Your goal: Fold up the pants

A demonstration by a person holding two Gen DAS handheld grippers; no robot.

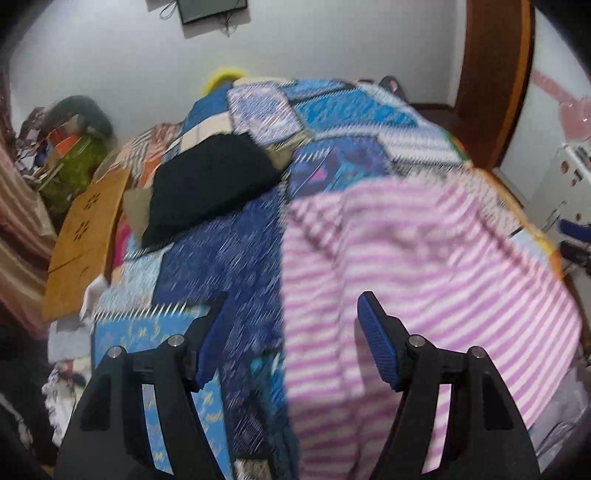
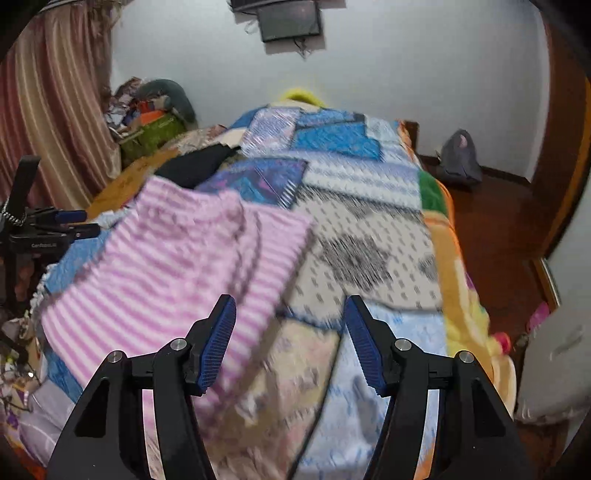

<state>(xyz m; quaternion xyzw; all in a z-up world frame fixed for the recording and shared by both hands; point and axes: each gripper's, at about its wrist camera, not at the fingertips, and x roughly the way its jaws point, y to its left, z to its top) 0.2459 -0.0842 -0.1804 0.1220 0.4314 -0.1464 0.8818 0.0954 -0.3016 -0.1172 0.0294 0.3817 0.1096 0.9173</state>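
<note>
Your left claw (image 1: 291, 314) hangs over the bed with its jaws spread wide, blue pads (image 1: 376, 343) bare, nothing gripped between them. Below it the pink-and-white striped pants (image 1: 406, 266) lie on the patchwork quilt (image 1: 229, 266); in the left wrist view they fill the right half of the picture, running from under the claw up and away toward the far right edge of the bed, so their long axis reads as a slant from near-left to far-right. The stripes cross that axis. Both views are blurred, so you cannot tell waist from leg ends. A black garment (image 1: 210, 184) lies farther up the quilt, well apart from the pants. Now your right claw (image 2: 290, 315): it is parted too, a bit narrower than the left, holding nothing, its left pad (image 2: 218, 343) over the pants' (image 2: 166, 266) near edge and its right pad over bare quilt (image 2: 369, 251). In this view the pants sit on the left half of the bed, the cloth bunched and rumpled toward the far end. Your left claw (image 2: 62, 225) shows at the left edge, beside the pants. A dark screen (image 2: 288, 20) hangs on the far wall and striped curtains (image 2: 51, 110) hang at the left.
</note>
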